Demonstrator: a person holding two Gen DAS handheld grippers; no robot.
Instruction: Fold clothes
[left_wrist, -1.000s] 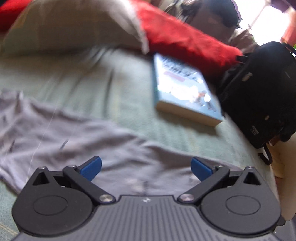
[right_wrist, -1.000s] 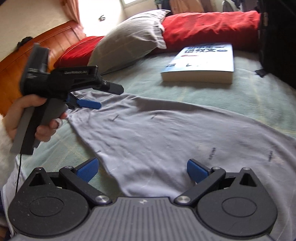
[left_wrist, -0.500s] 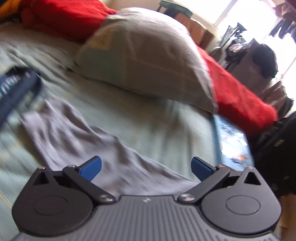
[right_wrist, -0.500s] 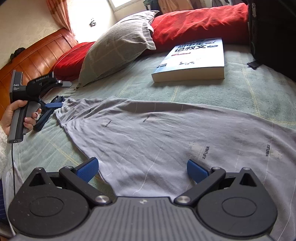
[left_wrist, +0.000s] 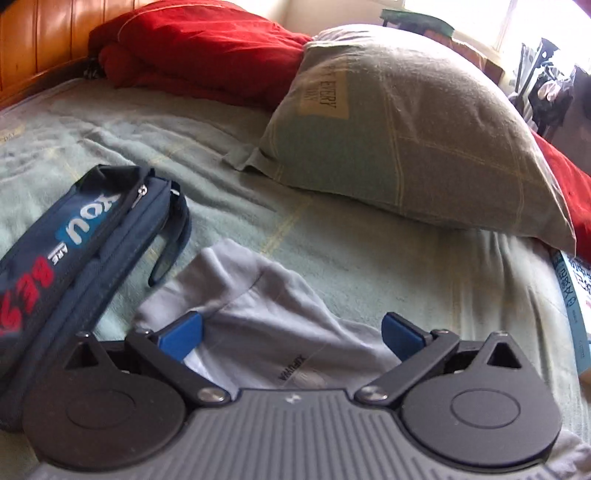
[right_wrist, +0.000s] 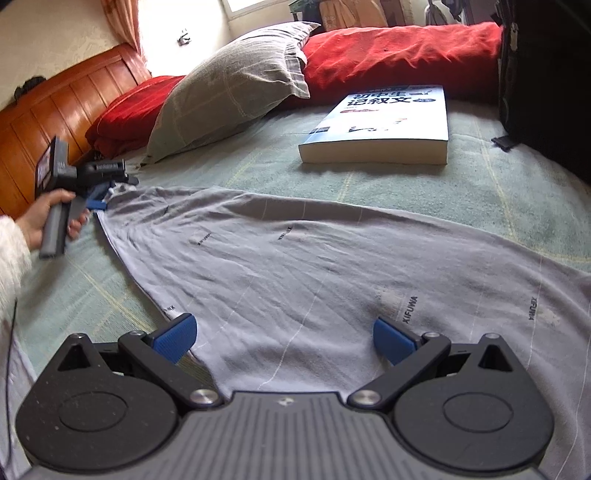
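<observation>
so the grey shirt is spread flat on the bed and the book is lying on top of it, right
Not quite: the book lies on the bed cover beyond the grey shirt, apart from it, not on top. The right wrist view shows the gap. The shirt is spread flat on the bed.

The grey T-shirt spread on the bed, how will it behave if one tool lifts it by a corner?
The thin grey T-shirt would probably drape and sag, since it already wrinkles and bunches near the left tool. It looks light, so lifting should be easy. Spread over the green bedspread, it may drag rather than slide cleanly.
</observation>
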